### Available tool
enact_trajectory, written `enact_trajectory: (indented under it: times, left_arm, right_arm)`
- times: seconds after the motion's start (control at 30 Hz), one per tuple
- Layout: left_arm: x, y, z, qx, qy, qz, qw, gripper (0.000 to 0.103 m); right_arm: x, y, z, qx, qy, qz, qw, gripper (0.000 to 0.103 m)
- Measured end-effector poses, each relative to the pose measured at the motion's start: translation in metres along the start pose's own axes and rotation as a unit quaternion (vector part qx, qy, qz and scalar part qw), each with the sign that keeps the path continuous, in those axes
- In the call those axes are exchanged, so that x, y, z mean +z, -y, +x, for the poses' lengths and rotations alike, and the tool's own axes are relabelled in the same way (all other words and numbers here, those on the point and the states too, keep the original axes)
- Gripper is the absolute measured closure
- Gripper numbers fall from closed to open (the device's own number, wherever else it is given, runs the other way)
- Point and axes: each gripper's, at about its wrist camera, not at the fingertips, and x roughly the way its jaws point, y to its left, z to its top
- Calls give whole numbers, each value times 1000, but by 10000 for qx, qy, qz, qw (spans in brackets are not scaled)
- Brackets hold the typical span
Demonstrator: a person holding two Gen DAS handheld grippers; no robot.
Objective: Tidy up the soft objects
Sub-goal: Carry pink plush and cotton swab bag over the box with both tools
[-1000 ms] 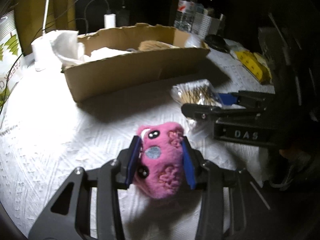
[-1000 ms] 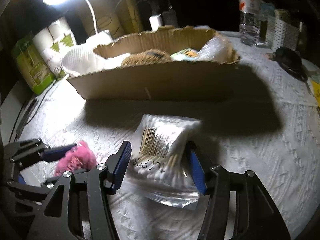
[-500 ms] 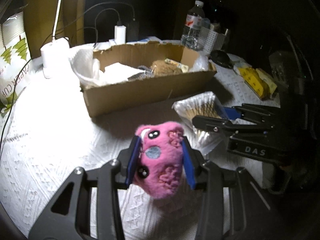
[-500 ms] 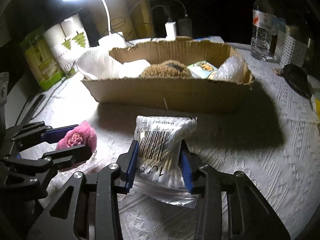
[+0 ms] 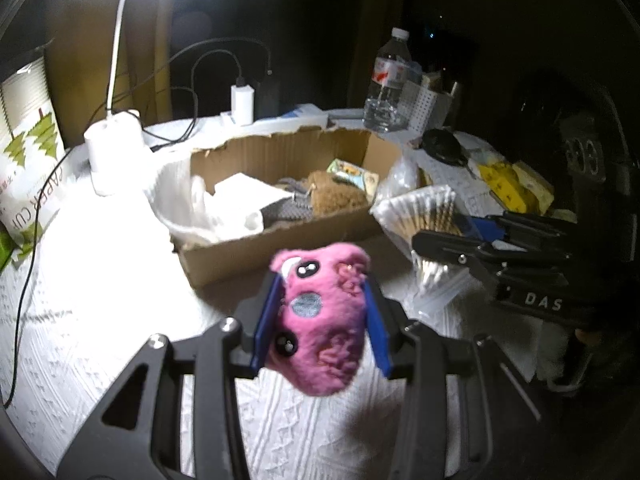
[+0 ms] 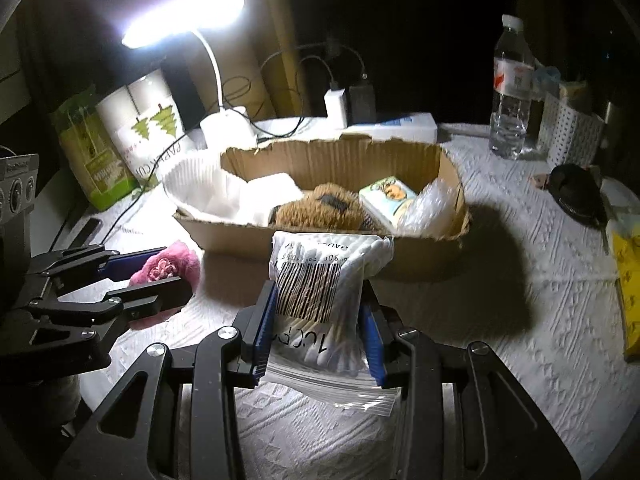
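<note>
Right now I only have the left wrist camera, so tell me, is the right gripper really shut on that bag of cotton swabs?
Observer: Yes. The right wrist view shows the right gripper with both blue pads pressed into the sides of the bag of cotton swabs.
Operator: Which face of the bag points at that camera?
Observer: The barcode face, with the clear zip end hanging below the pads.
Operator: What fills the cardboard box at the end nearest that gripper?
Observer: In the cardboard box, that end holds crumpled bubble wrap, so the drop may need to go nearer the middle.
</note>
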Motion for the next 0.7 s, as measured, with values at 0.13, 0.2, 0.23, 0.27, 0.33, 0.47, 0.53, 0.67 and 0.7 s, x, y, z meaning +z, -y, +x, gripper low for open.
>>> enact_trajectory:
  times: [0.13, 0.2, 0.23, 0.27, 0.33, 0.47, 0.53, 0.67, 0.7]
  left_arm:
    - [9, 0, 0, 44, 63, 17, 10000, 62]
    - [14, -2, 0, 72, 104, 32, 9999, 62]
    - [18, -2, 0, 95, 138, 46, 9998, 62]
    - [21, -2, 0, 111, 161, 54, 9998, 62]
    - [27, -3, 0, 133, 211, 70, 9997, 62]
    - [39, -5, 3, 161, 277, 74, 9995, 62]
    - [43, -6, 5, 175, 301, 62, 9994, 62]
    - [52, -11, 12, 222, 337, 9, 9992, 62]
    - [53, -12, 13, 229, 339, -7, 9992, 62]
  right_arm:
    - [8, 4, -4, 10, 81, -28, 10000, 62]
    - [14, 7, -7, 5, 132, -31, 9999, 62]
    - [16, 8, -8, 4, 147, -32, 9999, 62]
    - [18, 10, -8, 2, 170, -35, 9998, 62]
    - [23, 13, -10, -11, 206, -36, 9998, 62]
    - [30, 20, -10, -32, 254, -18, 9997, 62]
    - [34, 23, -10, -38, 275, -16, 9996, 62]
    - [43, 29, -9, -59, 327, -3, 9994, 62]
    - [44, 30, -9, -61, 333, -2, 9994, 62]
